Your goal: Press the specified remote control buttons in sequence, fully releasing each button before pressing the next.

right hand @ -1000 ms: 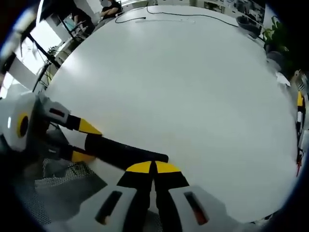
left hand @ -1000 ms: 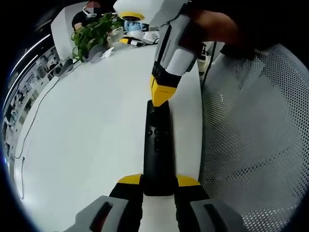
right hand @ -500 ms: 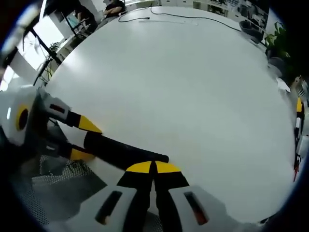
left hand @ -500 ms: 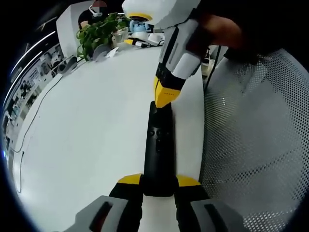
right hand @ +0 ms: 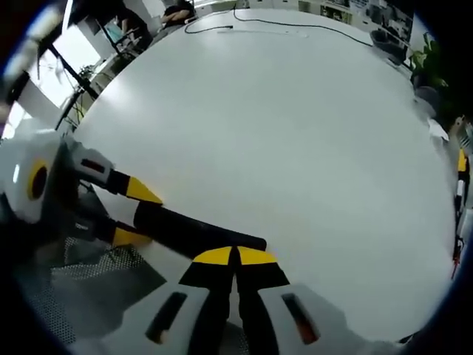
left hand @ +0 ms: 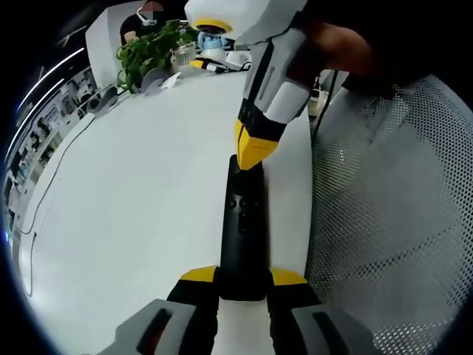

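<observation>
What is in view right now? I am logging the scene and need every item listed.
Remote: one, black, held at its near end, over the table's edge.
Table: one, white, large.
Plant: one, green, far end of table.
Cable: one, black, along the far table edge.
Chair: one, white mesh, beside the table.
Left gripper: yellow tips, shut on the remote.
Right gripper: yellow tips together, at the remote's far end.
Hand: one, holding the right gripper.

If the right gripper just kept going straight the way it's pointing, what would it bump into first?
Most likely the black remote. The right gripper has its shut yellow tips at the remote's far end, which the left gripper clamps. Whether they already touch is hard to tell.
</observation>
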`<state>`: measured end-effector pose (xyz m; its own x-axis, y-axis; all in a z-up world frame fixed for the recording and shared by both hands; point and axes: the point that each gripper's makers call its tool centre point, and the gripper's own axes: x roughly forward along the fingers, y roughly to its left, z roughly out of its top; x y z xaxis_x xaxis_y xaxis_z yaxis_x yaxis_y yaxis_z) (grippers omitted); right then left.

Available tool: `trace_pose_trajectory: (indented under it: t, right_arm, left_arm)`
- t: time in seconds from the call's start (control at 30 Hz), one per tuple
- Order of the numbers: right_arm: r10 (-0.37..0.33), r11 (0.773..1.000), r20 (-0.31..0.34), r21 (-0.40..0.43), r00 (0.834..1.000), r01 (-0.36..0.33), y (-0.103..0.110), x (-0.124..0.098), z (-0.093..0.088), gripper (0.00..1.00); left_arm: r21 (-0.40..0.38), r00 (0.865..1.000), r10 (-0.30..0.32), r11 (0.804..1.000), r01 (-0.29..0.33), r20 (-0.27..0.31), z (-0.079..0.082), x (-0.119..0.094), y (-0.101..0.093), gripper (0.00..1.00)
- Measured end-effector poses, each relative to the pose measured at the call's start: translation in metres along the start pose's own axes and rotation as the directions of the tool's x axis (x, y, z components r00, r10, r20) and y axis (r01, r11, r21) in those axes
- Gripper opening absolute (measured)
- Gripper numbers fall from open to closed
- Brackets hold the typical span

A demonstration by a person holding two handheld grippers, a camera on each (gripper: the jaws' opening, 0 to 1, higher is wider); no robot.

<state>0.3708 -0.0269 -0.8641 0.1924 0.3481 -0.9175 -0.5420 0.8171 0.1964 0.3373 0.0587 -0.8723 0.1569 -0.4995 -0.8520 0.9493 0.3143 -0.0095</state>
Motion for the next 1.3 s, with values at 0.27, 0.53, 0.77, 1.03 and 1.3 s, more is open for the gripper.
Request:
trace_pose_trajectory:
  t: [0.27,0.53,0.77,1.03,1.3]
  right_arm:
    - [-0.005,1.0,-0.003,0.008,1.0,0.005,-0.0005,0.0005,0.0012,0.0]
    - [-0.01,1.0,0.004,-0.002,1.0,0.01,-0.0008,0.0003,0.001,0.0]
    - [-0.002,1.0,-0.004,0.018,1.0,0.002,-0.0009,0.0002,0.0011,0.0]
    - [0.002,1.0,-0.001,-0.001,1.0,-0.002,-0.0002,0.0002,0.0008,0.0]
    - [0.068,0.993,0.018,0.095,0.998,-0.069,0.0023,-0.0031,0.0027,0.0]
  left_arm:
    - [-0.005,1.0,0.002,1.0,-0.002,0.002,-0.0003,0.0002,0.0004,0.25]
    - [-0.004,1.0,0.003,1.0,-0.003,0.001,0.0002,0.0004,0.0004,0.25]
    - [-0.003,1.0,0.003,1.0,-0.003,0.004,0.0004,0.0002,-0.0003,0.25]
    - [0.002,1.0,0.002,1.0,-0.002,0.003,0.0006,0.0001,-0.0002,0.25]
    - [0.017,1.0,0.002,1.0,-0.002,-0.002,0.001,0.0004,-0.0006,0.25]
